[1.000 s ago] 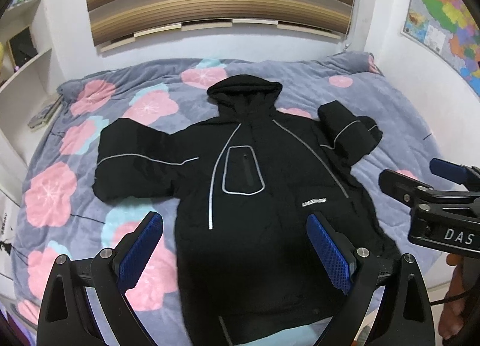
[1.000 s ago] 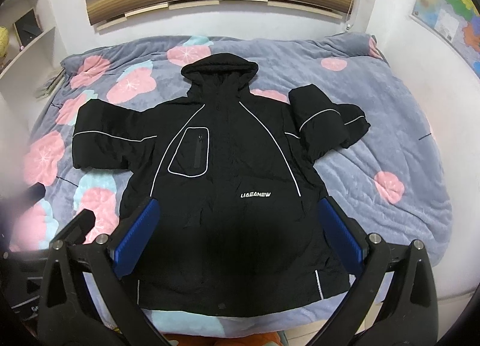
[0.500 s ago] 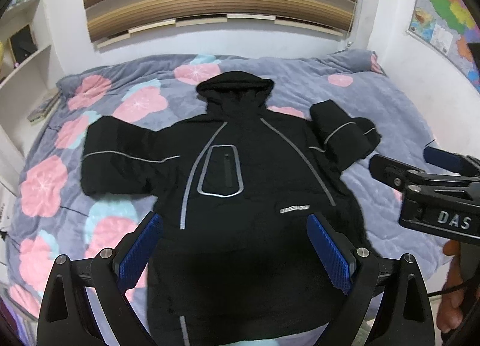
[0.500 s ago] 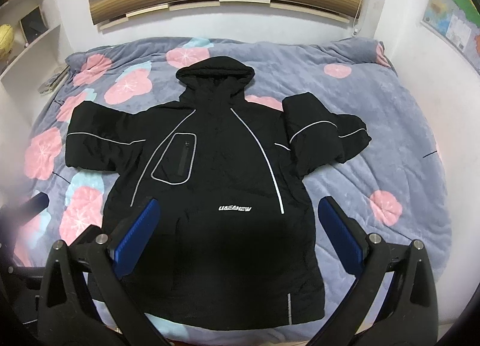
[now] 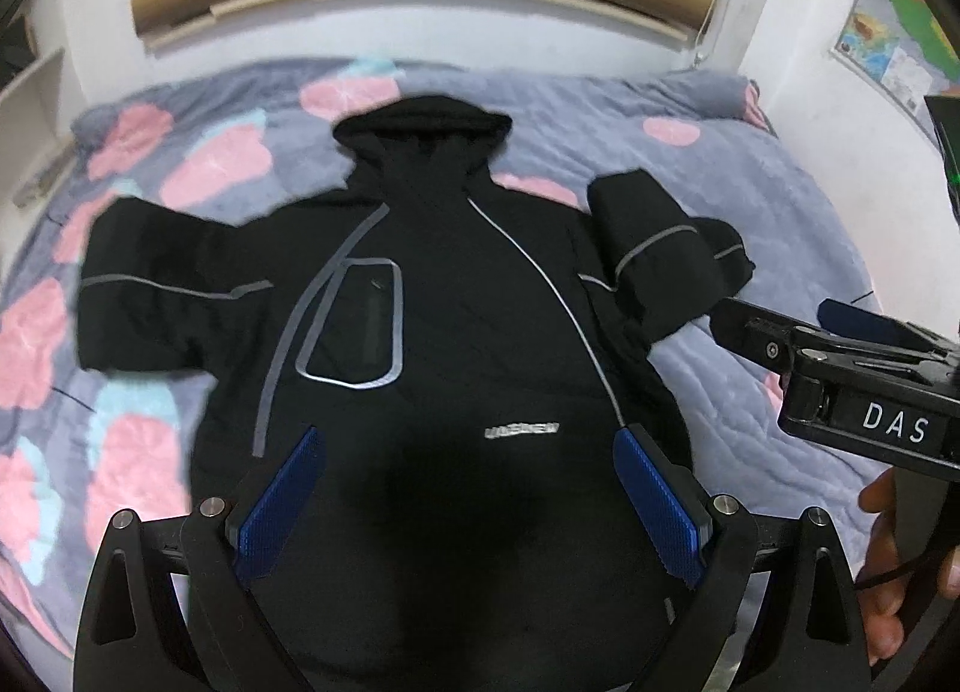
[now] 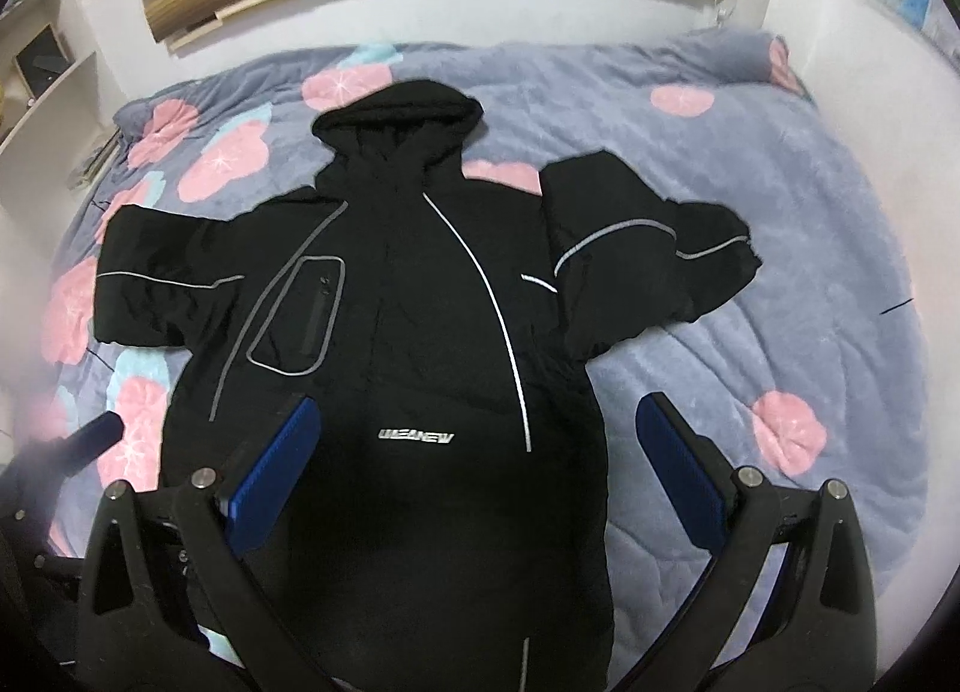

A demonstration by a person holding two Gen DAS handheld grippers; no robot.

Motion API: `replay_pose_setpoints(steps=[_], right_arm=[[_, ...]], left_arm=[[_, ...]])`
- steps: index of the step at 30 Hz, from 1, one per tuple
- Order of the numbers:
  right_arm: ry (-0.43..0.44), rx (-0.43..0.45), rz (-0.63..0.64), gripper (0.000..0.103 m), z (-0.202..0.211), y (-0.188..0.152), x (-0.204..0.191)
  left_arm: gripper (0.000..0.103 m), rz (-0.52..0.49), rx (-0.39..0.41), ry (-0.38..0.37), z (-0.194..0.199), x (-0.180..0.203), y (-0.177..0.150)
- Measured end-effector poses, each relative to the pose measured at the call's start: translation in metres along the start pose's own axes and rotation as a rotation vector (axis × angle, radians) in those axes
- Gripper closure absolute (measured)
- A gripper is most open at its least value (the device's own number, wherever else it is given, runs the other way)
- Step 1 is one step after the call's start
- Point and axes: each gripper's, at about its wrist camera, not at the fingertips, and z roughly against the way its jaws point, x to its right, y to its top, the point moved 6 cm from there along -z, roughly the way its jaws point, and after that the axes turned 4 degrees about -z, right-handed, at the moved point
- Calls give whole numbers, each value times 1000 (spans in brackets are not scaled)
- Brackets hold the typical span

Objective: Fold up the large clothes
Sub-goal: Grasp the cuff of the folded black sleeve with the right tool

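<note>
Approaching unfolded black jacket (image 6: 408, 332) on floral bed (image 6: 780, 302); left gripper (image 5: 468, 500) and right gripper (image 6: 480, 482) spread wide, gripping nothing. Likely needing a sleeve (image 6: 648, 266) grasp next.

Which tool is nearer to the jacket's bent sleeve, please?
Right. The right tool hovers over the jacket nearer its bent sleeve; the left tool hovers farther from it, over the hem's middle.

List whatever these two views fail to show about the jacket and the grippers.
- Jacket hem: in both wrist views the gripper frames and bottom edge cover it.
- Chest lettering: smeared by motion blur in the left view, too small in the right.
- Left gripper in the right view: only a blurred piece at the left edge.
- Right gripper in the left view: cut by the right edge.
</note>
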Motion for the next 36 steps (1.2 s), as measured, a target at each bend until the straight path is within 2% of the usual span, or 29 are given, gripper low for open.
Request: replay_pose_setpoints(steps=[3,6,14,17,20,23,27,32,34,35,36], right_arm=[[2,-11,-15,0,-18,7,22],[-11,7,-59,0,-33,22,61],[-72,55,-235,1,-91,69,189],[-112,63,-294,4,-121,85,240],[-130,68,-334,13,-147,97,275],[-103,58,-381,21,-175,106,303],[-83,16,-425,28,-213,110,323],[-94,-42,-493,25,-251,106,342],[-57,-62,-493,26,-262,103,338],[-48,-64,-484,29,-263,103,336],[-33,-66,-469,49,-264,102,331]], left_arm=[[6,-2,-54,-27,-32,16,8],[6,-22,-69,-31,-56,30,22],[6,-80,-43,-70,-124,74,86],[6,-95,-45,-85,-154,92,106],[6,-95,-46,-105,-186,106,121],[6,-103,-65,-124,-218,119,134],[6,-110,-70,-121,-244,126,152],[6,-109,-71,-121,-255,123,161],[6,-111,-81,-117,-261,121,160],[6,-112,-88,-117,-264,121,160],[6,-115,-95,-119,-268,121,159]])
